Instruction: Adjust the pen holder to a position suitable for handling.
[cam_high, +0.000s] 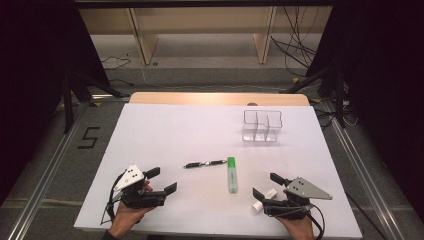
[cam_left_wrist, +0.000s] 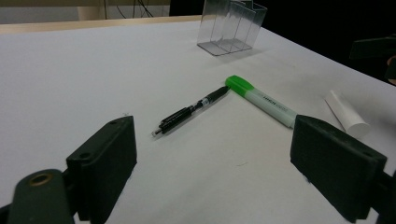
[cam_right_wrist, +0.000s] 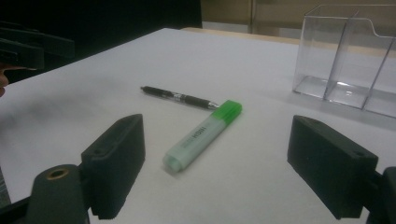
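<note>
A black pen (cam_high: 204, 163) lies across the middle of the white table (cam_high: 165, 130), its right end almost touching the green cap of a highlighter (cam_high: 232, 174). My left gripper (cam_high: 161, 180) rests open near the front left, aimed at the pen (cam_left_wrist: 191, 111) and highlighter (cam_left_wrist: 261, 100), with nothing between its jaws (cam_left_wrist: 219, 154). Open too is my right gripper (cam_high: 267, 186) at the front right, facing the highlighter (cam_right_wrist: 203, 135) and pen (cam_right_wrist: 180, 98) across bare table (cam_right_wrist: 222, 161). A small white cylinder (cam_high: 263, 199) lies beside its near jaw.
A clear plastic organiser (cam_high: 262, 126) with several compartments stands at the back right of the table. Black stands, cables and a wooden shelf frame (cam_high: 145, 45) are on the floor beyond the far edge.
</note>
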